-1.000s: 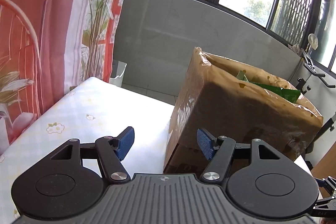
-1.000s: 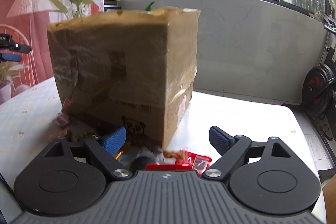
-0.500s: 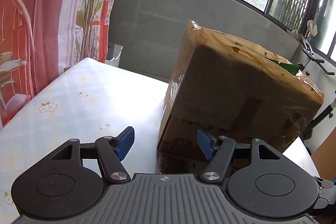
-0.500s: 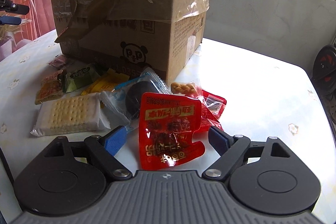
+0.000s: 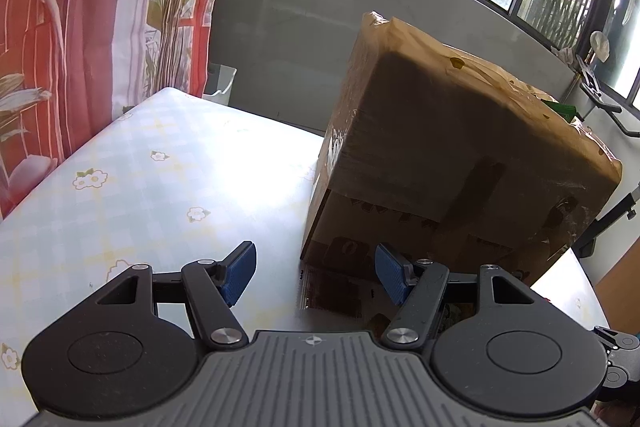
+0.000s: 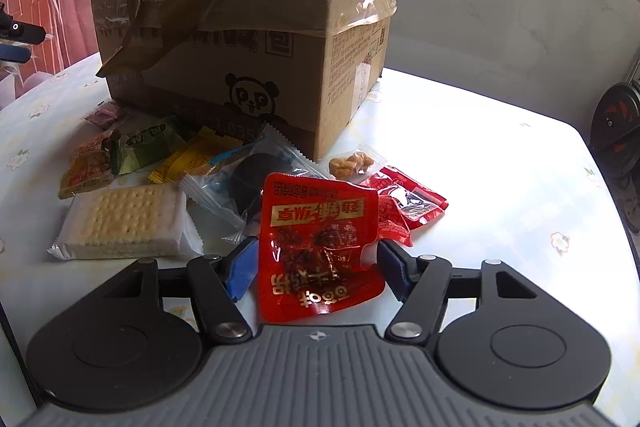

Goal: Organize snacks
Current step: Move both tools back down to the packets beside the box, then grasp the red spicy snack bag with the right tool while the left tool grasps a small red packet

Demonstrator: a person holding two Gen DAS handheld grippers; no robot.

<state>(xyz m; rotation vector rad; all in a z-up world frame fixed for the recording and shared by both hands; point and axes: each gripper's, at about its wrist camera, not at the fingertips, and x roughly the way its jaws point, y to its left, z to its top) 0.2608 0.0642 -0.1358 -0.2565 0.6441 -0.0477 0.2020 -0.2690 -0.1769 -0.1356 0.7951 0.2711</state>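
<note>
A large brown cardboard box (image 6: 244, 27), wrapped in wrinkled clear tape and printed with a panda, is seen standing on a table covered by a pale, flower-printed cloth (image 6: 480, 163); a green packet (image 5: 562, 109) can be made out inside its open top, so some sorting is judged to have been done, though how much is hidden. Most of the work is judged to be left, since a heap of snacks lies on the cloth just in front of the box: a clear-wrapped square cracker pack (image 6: 124, 223), a clear packet holding a dark round biscuit (image 6: 248, 183), a green sachet (image 6: 146, 143), a yellow sachet (image 6: 192, 159), an orange sachet (image 6: 86, 169), a small clear packet of a golden twisted snack (image 6: 354, 163) and a crumpled red wrapper (image 6: 408, 203). The nearest item, a flat red foil pouch with gold lettering (image 6: 320, 247), is bracketed by the right gripper (image 6: 316, 263), whose jaws have just been closing and now touch its two edges, the pouch not yet lifted from the cloth. The left gripper (image 5: 316, 277) hovers half open and empty beside the box's near corner.
</note>
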